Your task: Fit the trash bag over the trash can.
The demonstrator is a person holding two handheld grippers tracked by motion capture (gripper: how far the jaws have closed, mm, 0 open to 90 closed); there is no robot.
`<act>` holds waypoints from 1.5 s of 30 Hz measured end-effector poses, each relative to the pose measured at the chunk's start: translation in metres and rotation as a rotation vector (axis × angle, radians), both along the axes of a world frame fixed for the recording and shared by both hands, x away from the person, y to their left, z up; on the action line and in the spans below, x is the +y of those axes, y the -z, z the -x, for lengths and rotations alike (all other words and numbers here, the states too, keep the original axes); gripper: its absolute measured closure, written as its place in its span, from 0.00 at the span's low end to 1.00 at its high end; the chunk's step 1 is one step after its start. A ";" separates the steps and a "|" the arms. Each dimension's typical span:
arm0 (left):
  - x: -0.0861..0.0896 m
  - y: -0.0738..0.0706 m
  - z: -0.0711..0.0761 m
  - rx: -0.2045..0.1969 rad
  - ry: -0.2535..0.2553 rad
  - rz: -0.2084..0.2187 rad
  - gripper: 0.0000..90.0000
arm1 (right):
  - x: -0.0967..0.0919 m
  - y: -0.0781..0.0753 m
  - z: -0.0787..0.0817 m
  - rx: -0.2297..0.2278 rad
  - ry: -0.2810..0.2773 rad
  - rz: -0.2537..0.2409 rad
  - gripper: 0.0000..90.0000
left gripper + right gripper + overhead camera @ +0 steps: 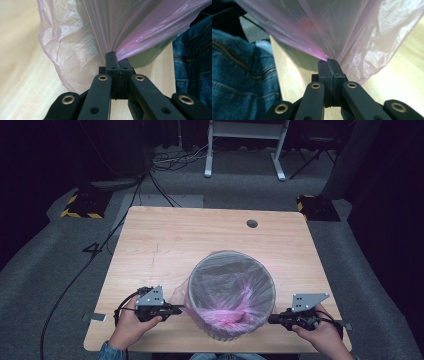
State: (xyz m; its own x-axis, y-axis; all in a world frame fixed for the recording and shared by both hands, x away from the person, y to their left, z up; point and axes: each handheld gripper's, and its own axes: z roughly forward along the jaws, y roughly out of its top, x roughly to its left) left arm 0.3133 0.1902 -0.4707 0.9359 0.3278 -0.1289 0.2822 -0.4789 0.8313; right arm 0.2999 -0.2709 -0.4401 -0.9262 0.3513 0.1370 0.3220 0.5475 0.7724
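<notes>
I am working over a light wooden table (165, 240) with a round cable hole (252, 223) near its far edge, set on grey carpet (45, 265) in a dark room. Past the table stands a white metal frame (245, 145), with loose cables (175, 160) on the floor and black-and-yellow striped blocks (82, 205) off both far corners. A round bin (230, 292) sits near my edge of the table, lined with a thin pink plastic bag (227, 307) whose film drapes over the rim and down the outside.

My left gripper (176, 309) comes in at the bin's left side; in the left gripper view its fingers (111, 62) are pressed together, pinching a gathered fold of the bag. My right gripper (272, 319) meets the bin's right side, and in the right gripper view its fingers (335, 68) likewise clamp a bunch of the pink film, which fans upward from the tips. A blue denim sleeve (239, 75) lies beside the table edge
</notes>
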 end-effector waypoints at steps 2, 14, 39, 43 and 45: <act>-0.004 0.005 -0.001 0.011 0.010 -0.002 1.00 | -0.001 -0.001 -0.001 -0.011 0.016 -0.008 1.00; -0.011 -0.005 0.001 -0.034 0.010 0.018 1.00 | 0.004 0.035 -0.016 0.096 0.052 0.028 1.00; -0.014 0.011 0.000 0.128 0.111 -0.095 1.00 | -0.003 0.047 -0.015 0.215 0.073 0.095 1.00; -0.016 0.024 0.003 0.179 0.131 -0.185 1.00 | -0.004 0.040 -0.012 0.192 0.060 0.095 1.00; -0.015 0.025 0.005 0.181 0.138 -0.180 1.00 | -0.006 0.040 -0.011 0.197 0.059 0.097 1.00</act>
State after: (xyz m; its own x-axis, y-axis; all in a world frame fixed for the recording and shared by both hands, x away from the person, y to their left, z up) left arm 0.3079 0.1752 -0.4953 0.9402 0.2318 -0.2496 0.3405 -0.6585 0.6712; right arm 0.3109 -0.2770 -0.4798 -0.8626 0.4241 0.2759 0.4946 0.5921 0.6362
